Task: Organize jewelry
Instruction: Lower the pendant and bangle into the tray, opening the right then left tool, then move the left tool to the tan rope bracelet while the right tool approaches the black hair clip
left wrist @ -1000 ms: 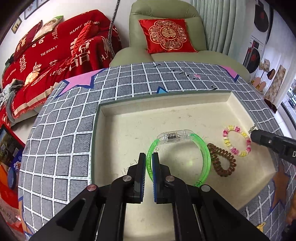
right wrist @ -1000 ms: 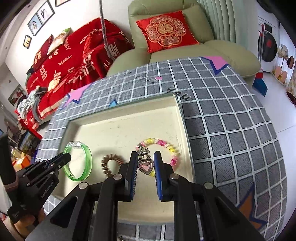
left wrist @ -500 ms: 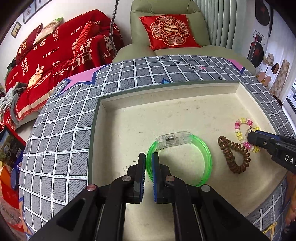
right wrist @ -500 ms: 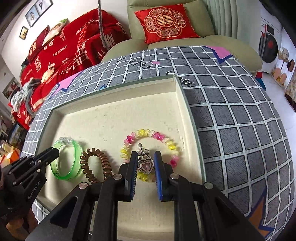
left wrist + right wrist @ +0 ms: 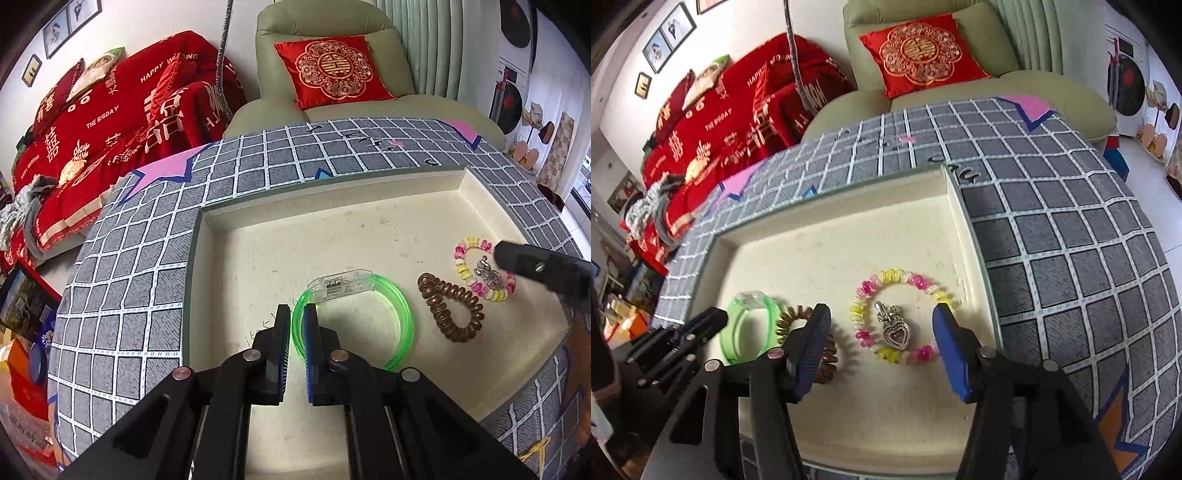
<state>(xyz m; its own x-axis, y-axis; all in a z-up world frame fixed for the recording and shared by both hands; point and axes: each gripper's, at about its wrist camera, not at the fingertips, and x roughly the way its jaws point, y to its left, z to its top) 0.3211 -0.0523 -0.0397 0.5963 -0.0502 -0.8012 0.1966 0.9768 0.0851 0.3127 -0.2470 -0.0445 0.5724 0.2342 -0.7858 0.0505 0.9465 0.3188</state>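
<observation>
A cream tray (image 5: pixel 332 221) sits on the grey checked tablecloth. My left gripper (image 5: pixel 296 317) is shut on the green translucent bangle (image 5: pixel 400 314), which rests on the tray floor. A brown coil hair tie (image 5: pixel 452 306) lies to its right. A pink and yellow bead bracelet (image 5: pixel 480 271) lies further right, with a silver heart pendant (image 5: pixel 895 332) lying inside it. My right gripper (image 5: pixel 882 321) is open, its fingers on either side of the pendant and bracelet (image 5: pixel 905 280). The bangle (image 5: pixel 750 325) and hair tie (image 5: pixel 798 317) also show in the right wrist view.
The tray's far half (image 5: pixel 849 240) holds nothing. The tablecloth (image 5: pixel 1071 221) spreads around the tray. A green armchair with a red cushion (image 5: pixel 332 74) and a red-covered sofa (image 5: pixel 110 110) stand behind the table.
My right gripper has opened and let go of the heart pendant, which now lies inside the bead bracelet. My left gripper stays shut on the green bangle.
</observation>
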